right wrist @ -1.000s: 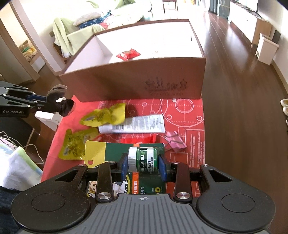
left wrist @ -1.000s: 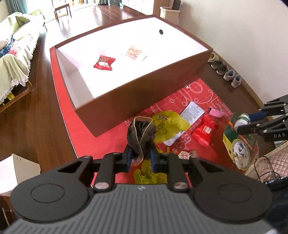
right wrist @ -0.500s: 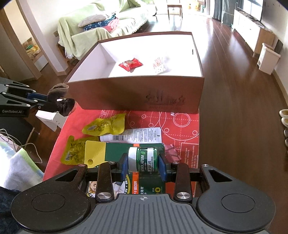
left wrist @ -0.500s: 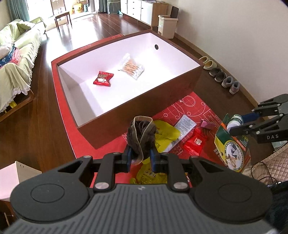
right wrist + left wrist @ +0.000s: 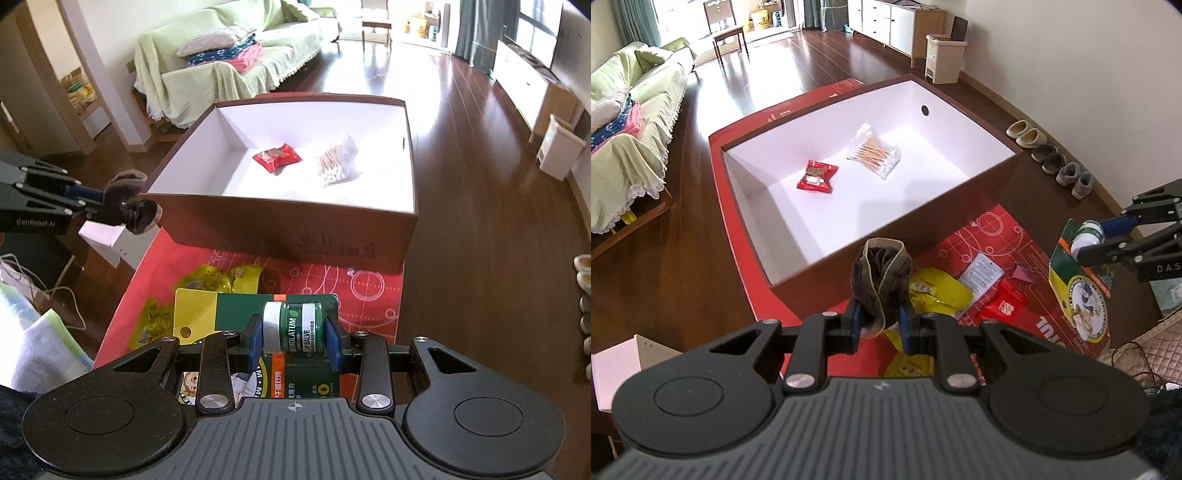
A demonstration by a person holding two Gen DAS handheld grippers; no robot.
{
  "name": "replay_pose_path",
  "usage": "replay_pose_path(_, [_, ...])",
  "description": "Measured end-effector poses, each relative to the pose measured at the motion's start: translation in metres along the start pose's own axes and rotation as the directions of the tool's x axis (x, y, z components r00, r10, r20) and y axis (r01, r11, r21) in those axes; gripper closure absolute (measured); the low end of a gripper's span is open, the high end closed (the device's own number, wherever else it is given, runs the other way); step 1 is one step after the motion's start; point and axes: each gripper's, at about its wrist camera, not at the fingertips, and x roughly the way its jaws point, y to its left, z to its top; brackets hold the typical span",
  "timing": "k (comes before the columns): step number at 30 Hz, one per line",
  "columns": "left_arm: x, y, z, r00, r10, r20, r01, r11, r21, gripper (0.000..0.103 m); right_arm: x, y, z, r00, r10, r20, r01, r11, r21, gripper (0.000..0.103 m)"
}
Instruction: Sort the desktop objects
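A green jar [image 5: 293, 326] clamped in the right gripper [image 5: 293, 338] reads "THOLATUM" and "LIP SALVE". To its left, the left gripper [image 5: 99, 206] carries "GenRobot.AI" on its side. In the left wrist view, the right gripper's body shows "DAS"; print on the red mat [image 5: 988, 236] stays illegible.

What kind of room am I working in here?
Most likely a home living room. A sofa draped in a pale green cover stands by the wall, slippers and shoes are lined up along the baseboard, and the floor is dark polished wood with a low white cabinet beyond.
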Motion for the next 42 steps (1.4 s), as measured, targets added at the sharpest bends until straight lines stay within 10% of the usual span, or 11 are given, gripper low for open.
replay_pose_path(42, [0.024,0.037,0.103,0.99,0.095,0.104,-0.103,0.992,0.07,0.086,0.051,-0.025,0.159,0.993,-0.016,0.121,0.025,0.997,-0.074,0.069])
